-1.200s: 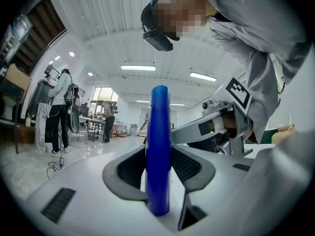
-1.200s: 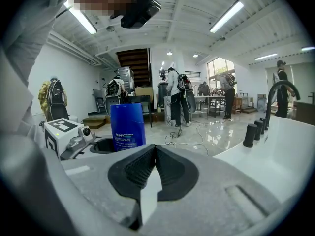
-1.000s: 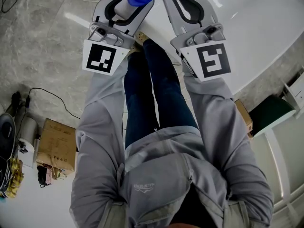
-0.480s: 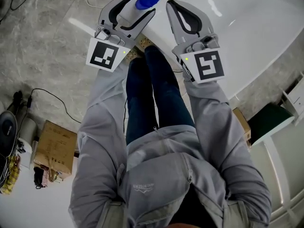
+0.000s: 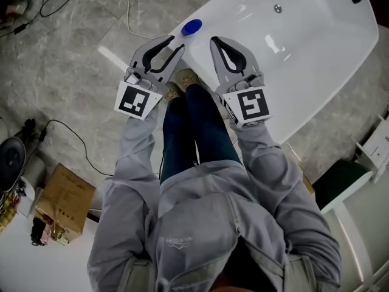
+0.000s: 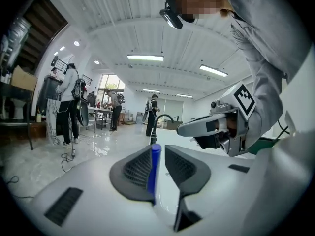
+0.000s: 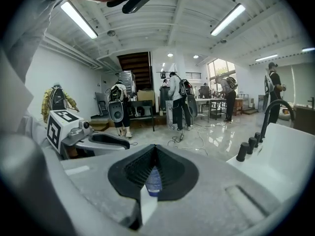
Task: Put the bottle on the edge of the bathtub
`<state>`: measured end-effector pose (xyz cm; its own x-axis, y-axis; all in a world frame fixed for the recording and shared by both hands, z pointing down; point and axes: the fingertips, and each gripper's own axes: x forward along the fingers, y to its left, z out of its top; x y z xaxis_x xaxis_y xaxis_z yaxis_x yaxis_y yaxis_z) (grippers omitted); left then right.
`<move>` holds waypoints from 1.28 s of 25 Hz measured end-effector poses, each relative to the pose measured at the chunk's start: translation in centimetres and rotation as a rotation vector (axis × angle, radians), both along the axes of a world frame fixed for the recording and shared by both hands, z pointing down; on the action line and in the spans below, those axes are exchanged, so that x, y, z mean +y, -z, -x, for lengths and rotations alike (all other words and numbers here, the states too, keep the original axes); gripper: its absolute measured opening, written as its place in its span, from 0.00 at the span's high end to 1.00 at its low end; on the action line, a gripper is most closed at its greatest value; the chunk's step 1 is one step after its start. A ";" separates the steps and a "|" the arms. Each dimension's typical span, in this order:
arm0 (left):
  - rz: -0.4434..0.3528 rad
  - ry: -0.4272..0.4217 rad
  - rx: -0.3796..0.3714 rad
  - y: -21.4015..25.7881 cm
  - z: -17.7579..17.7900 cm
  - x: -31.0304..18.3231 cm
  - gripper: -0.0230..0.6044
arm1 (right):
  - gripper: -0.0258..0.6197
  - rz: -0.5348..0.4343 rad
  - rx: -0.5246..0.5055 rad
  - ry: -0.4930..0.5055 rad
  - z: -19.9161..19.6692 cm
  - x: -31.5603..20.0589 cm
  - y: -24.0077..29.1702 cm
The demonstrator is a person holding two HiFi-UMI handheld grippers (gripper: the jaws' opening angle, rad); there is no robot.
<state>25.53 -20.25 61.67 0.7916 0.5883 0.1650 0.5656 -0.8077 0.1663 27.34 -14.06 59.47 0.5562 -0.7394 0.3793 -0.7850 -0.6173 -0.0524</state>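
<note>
Bottle stands by itself on the edge of the bathtub, at 12 o'clock in the head view, with its blue cap up. Nothing holds it.

The left gripper is near it, at 7 o'clock from the bottle. Its jaws are apart and have just been closing a bit. Nothing is between them. The bottle only shows past them, through the gap.

The right gripper is at 4 o'clock from the bottle. Its jaws are pressed together and hold nothing.

I think the main step is done, because the bottle is on the edge. The next move needs both grippers to go away without bumping it. It stands close to the rim and could tip.
</note>
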 end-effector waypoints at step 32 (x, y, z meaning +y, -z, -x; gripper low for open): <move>-0.108 0.739 0.192 34.9 11.9 -14.0 0.95 | 0.96 -0.295 0.268 0.372 6.9 -12.7 33.5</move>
<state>13.66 -34.25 26.79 0.9931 -0.1164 0.0113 -0.1166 -0.9930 0.0186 20.40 -26.72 25.95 0.2855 -0.9584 0.0070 -0.9573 -0.2848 0.0507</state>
